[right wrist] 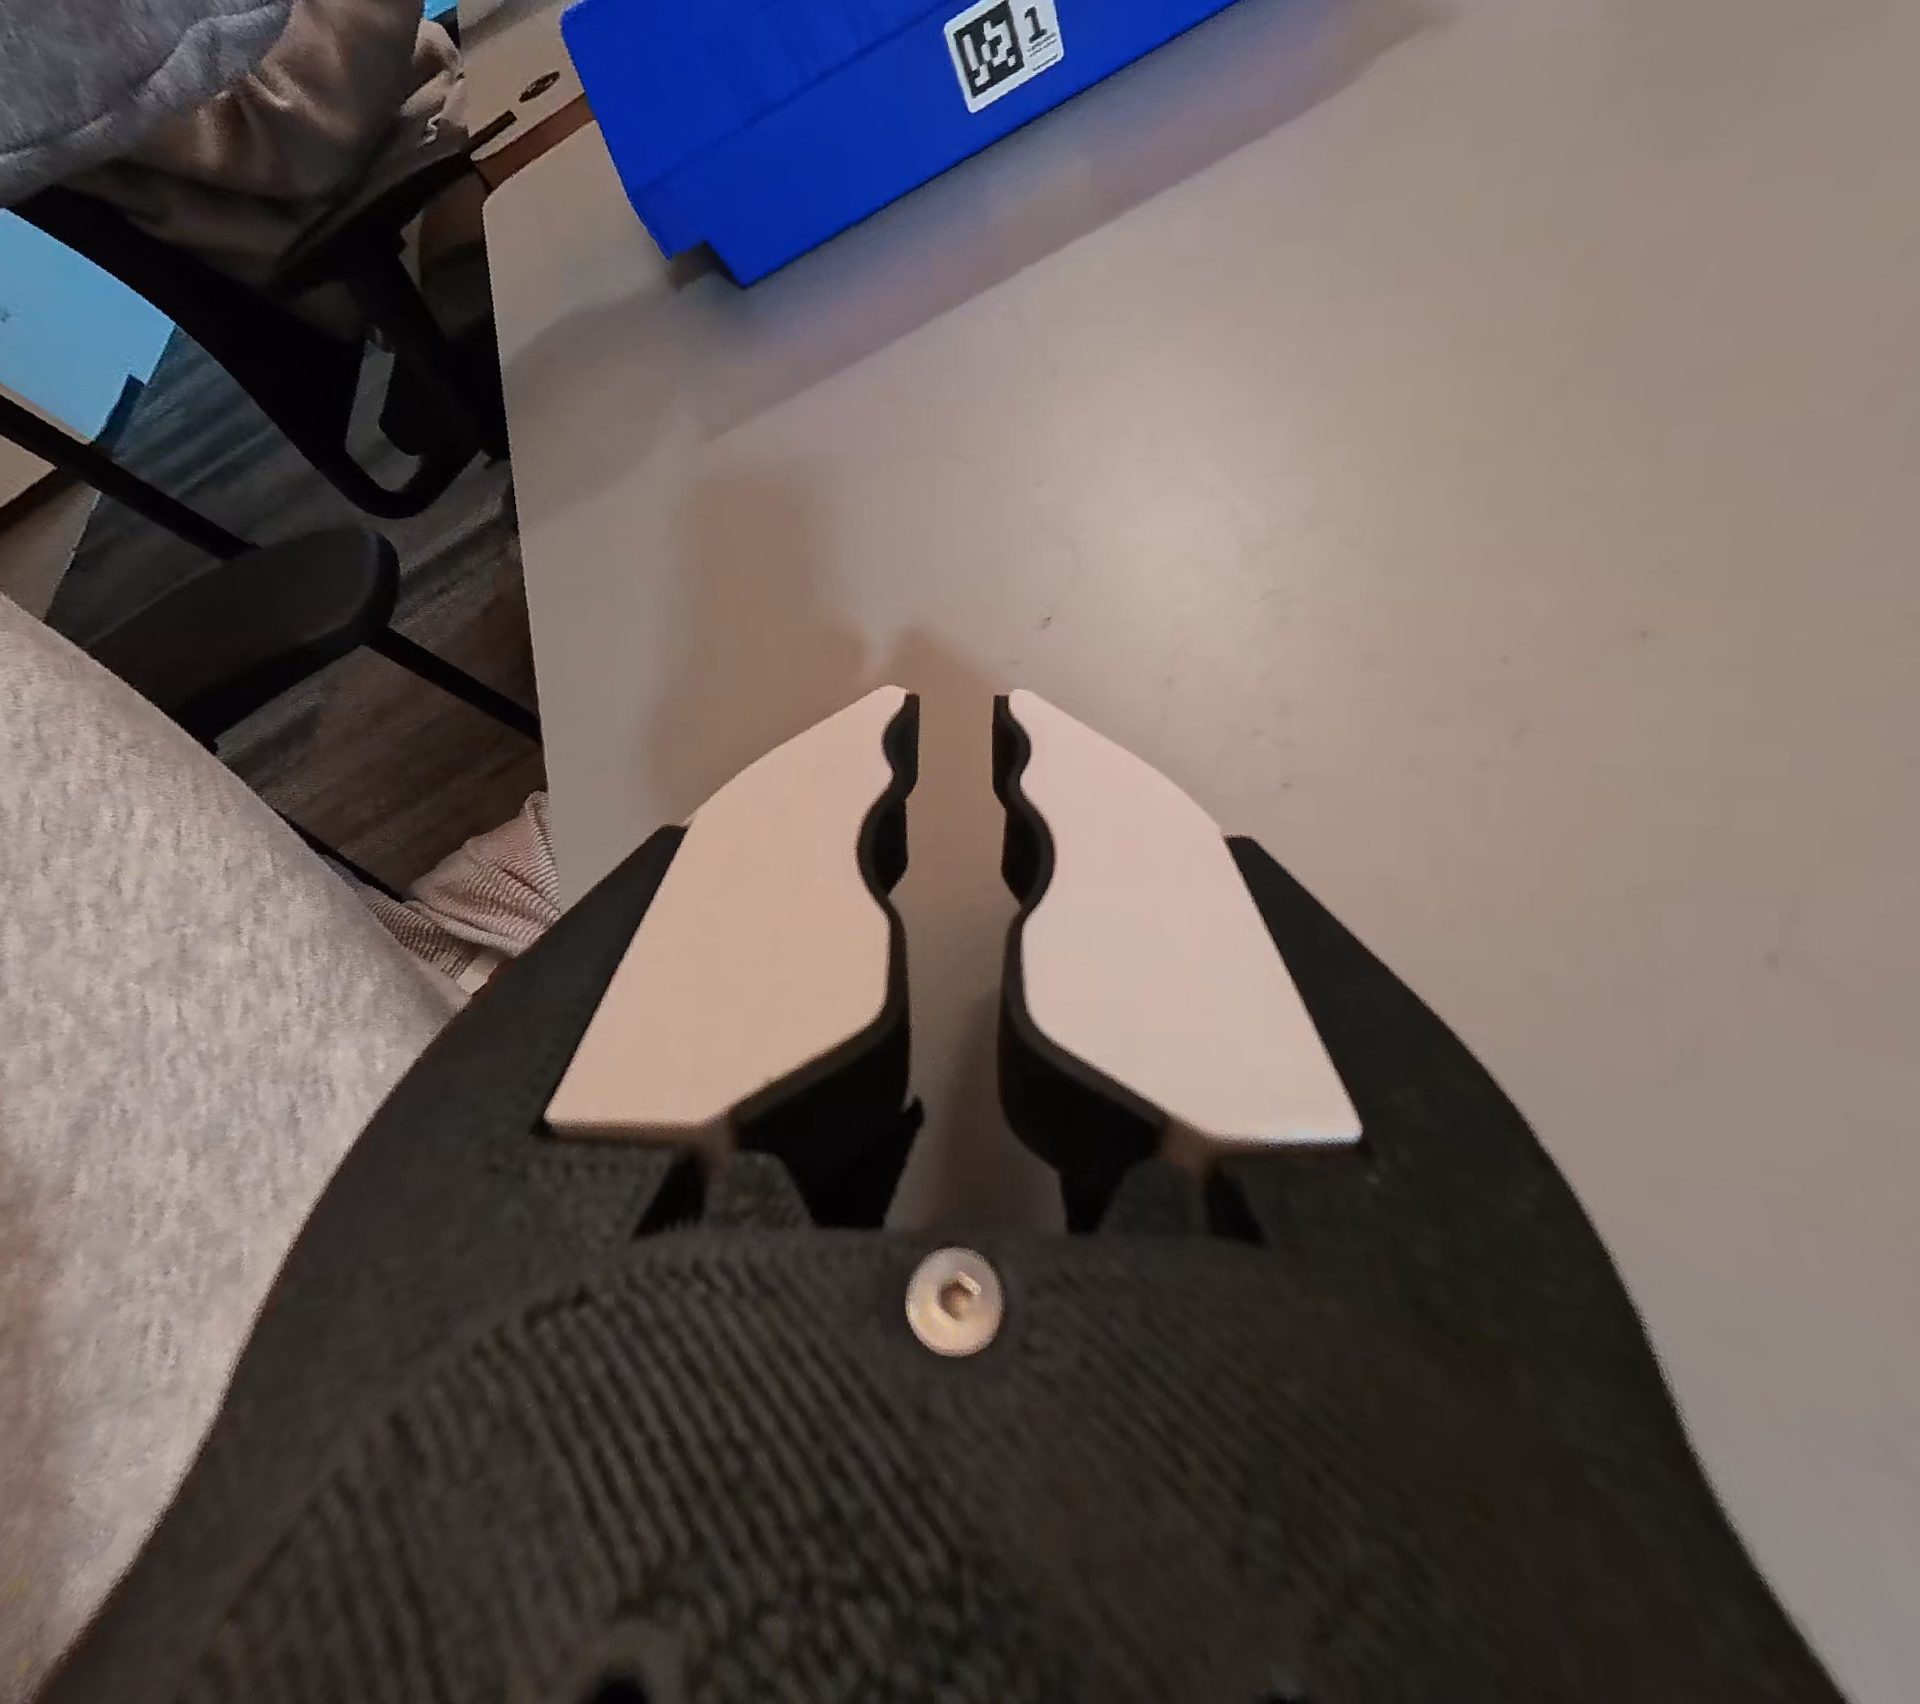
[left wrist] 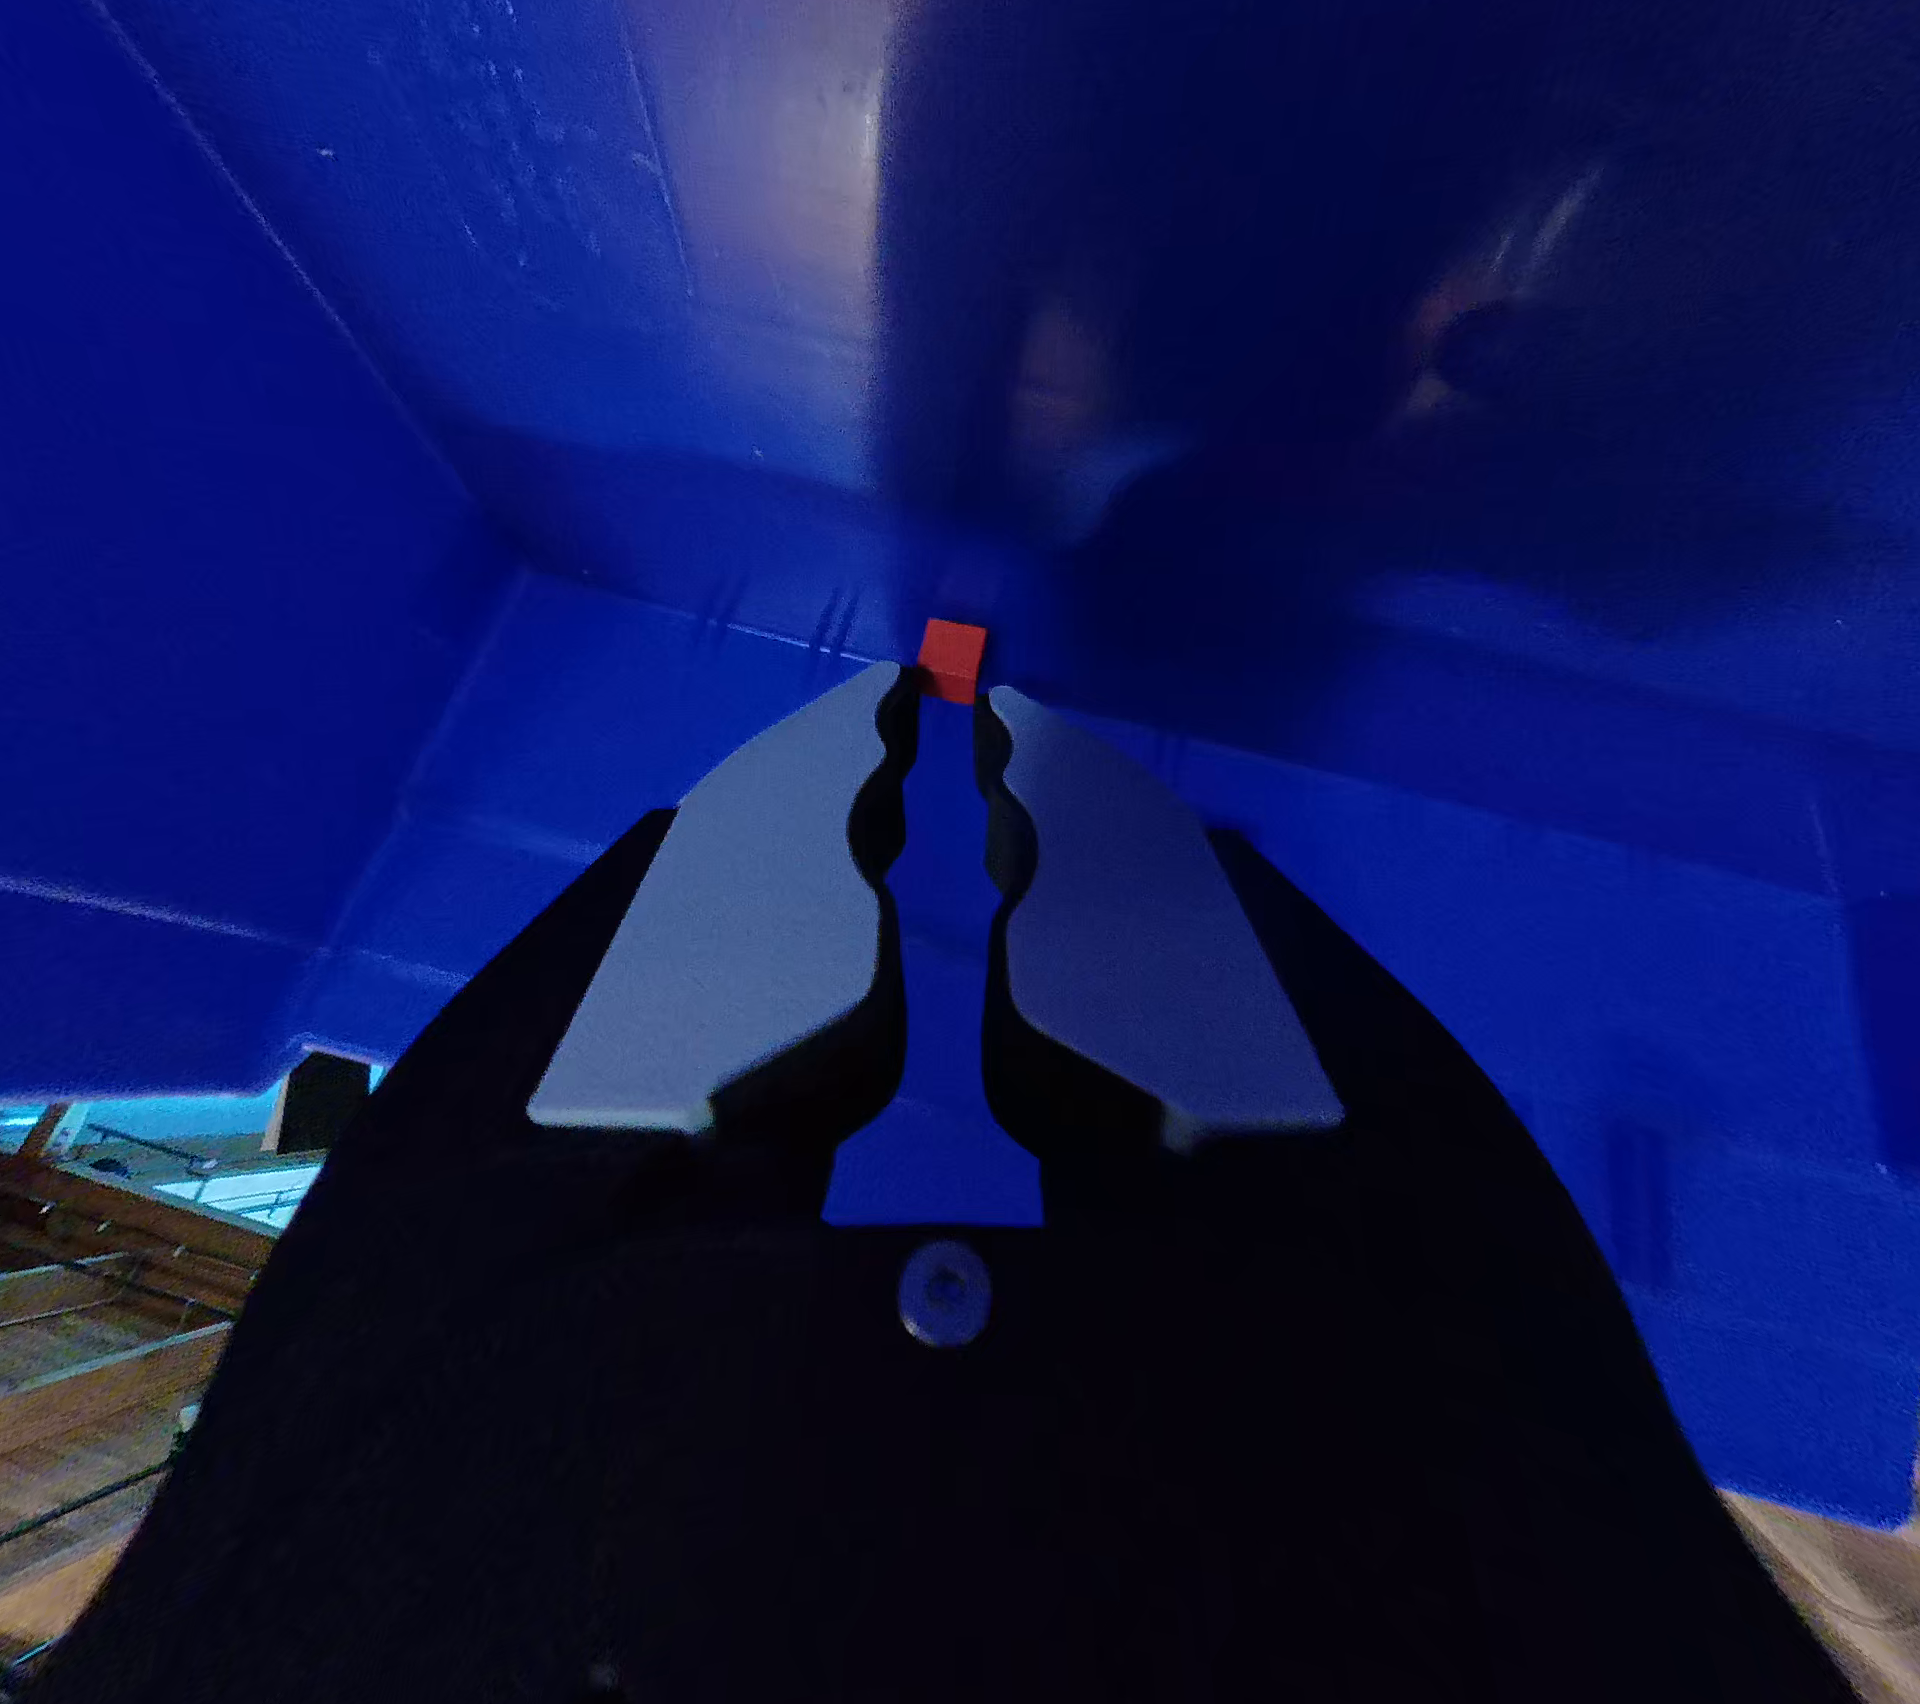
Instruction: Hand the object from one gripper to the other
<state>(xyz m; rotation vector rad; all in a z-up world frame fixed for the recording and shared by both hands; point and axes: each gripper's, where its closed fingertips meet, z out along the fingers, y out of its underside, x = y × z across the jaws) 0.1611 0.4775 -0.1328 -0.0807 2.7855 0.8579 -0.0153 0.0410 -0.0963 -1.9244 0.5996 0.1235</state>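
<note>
Left tongs (left wrist: 945, 686) inside blue bin (left wrist: 416, 407), narrowly parted around small red cube (left wrist: 952, 659) at their tips, right tongs (right wrist: 956, 704) slightly apart, empty, over grey desk (right wrist: 1455, 615)

That blue bin (left wrist: 416, 304) looks like glossy plastic, scuffed at 11 o'clock. The right gripper (right wrist: 956, 704) body is ribbed matt black, with smooth pale pads (right wrist: 748, 927). The table (right wrist: 1455, 615) is smooth with a satin sheen, and there's fuzzy grey cloth (right wrist: 156, 1031) at 9 o'clock.
</note>
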